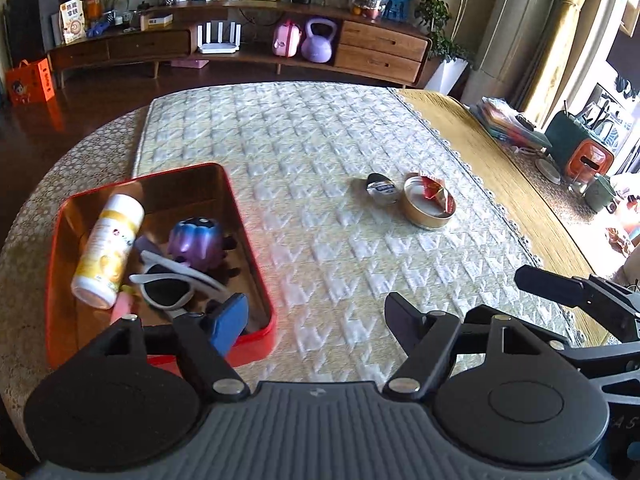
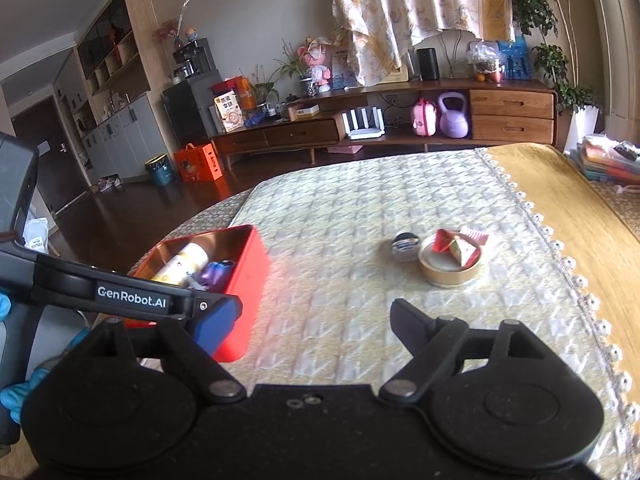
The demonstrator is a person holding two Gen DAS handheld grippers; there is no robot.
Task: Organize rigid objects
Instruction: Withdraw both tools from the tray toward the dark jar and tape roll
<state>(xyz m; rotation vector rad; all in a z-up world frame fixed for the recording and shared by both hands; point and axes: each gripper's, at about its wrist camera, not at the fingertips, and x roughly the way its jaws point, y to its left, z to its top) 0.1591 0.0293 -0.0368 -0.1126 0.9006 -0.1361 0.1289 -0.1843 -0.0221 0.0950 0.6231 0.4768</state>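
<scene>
We see quilted cream tabletop (image 1: pixel 320 152) w/ wood sideboard (image 1: pixel 248 44) beyond. Red metal tin (image 1: pixel 256 240) at 9 o'clock holds white-yellow bottle (image 1: pixel 108 248), purple toy (image 1: pixel 196 240), white-framed sunglasses (image 1: pixel 172 286). Round gold tin (image 1: pixel 426 216) at 1 o'clock. Left gripper (image 1: pixel 316 314) & right gripper (image 2: pixel 312 320) both apart, empty.

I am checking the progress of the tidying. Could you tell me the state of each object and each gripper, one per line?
Red tin box: open, holds items.
White bottle: lying tilted in the box.
Purple toy: in the box.
Sunglasses: in the box.
Round gold tin: open, on the cloth, red packet inside.
Small dark cup: on the cloth, beside the gold tin.
Left gripper: open, empty.
Right gripper: open, empty.
</scene>
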